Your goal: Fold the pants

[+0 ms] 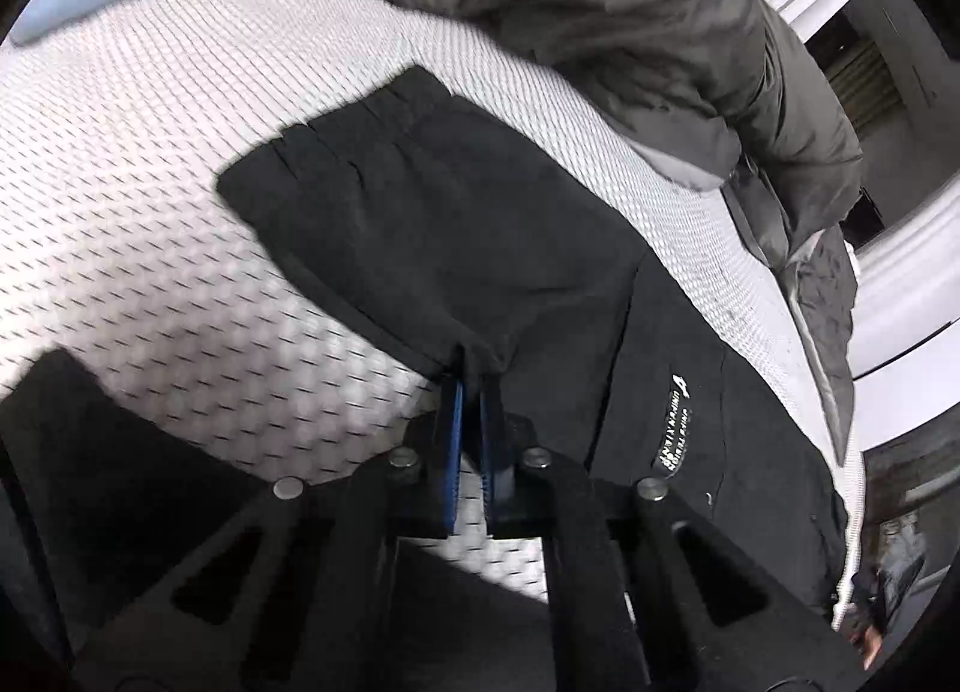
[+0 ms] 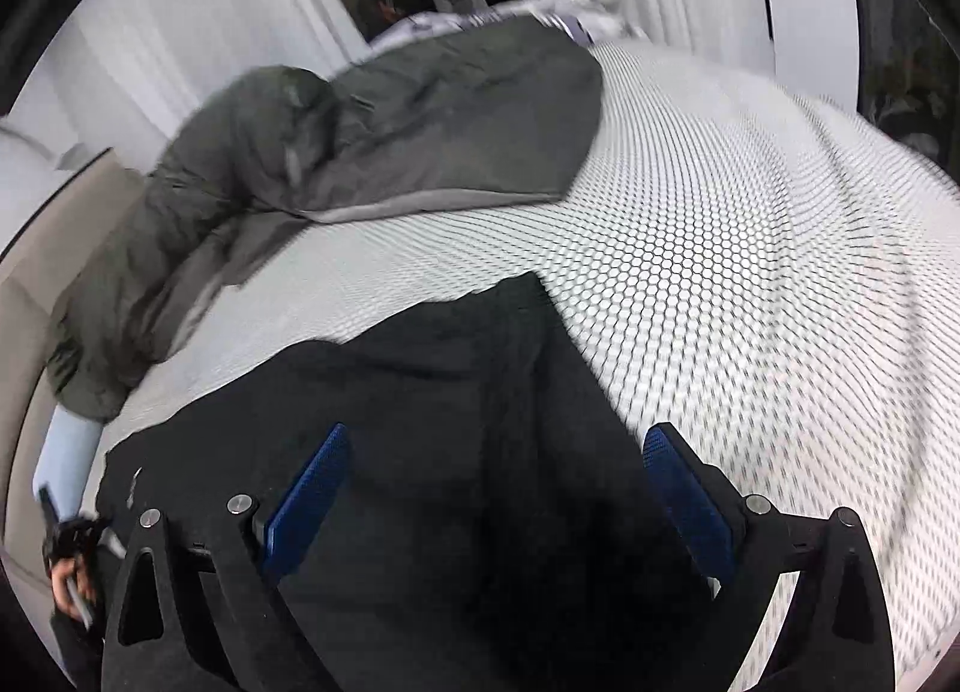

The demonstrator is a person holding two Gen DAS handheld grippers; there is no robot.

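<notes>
the bed (image 1: 150,164) carries everything here, covered in a white sheet with a small hexagon print that looks a little grippy rather than slick. a dark grey padded jacket (image 1: 630,14) lies bunched along its far side, well apart from the work.

the black pants (image 1: 456,224) lie spread on the sheet near the bed's edge, one part already laid over another, with a white printed label (image 1: 675,428) on the lower layer. the cloth looks soft, light and limp, so it will likely sag and crease wherever it is unsupported; a pinch at a hem, seam or corner should hold better than a grab mid-panel, which would only bunch it. two spaced grips along one edge would keep the fold line straight.

the left tool (image 1: 471,392) has its blue pads nearly together, pinching a small tuck of the upper layer's edge, and the fabric draws into a pucker there. the right tool (image 2: 498,488) is spread wide with nothing between its pads, poised just above the pants; whether it touches the cloth i cannot tell. its likely hold is a matching point on that same edge.
</notes>
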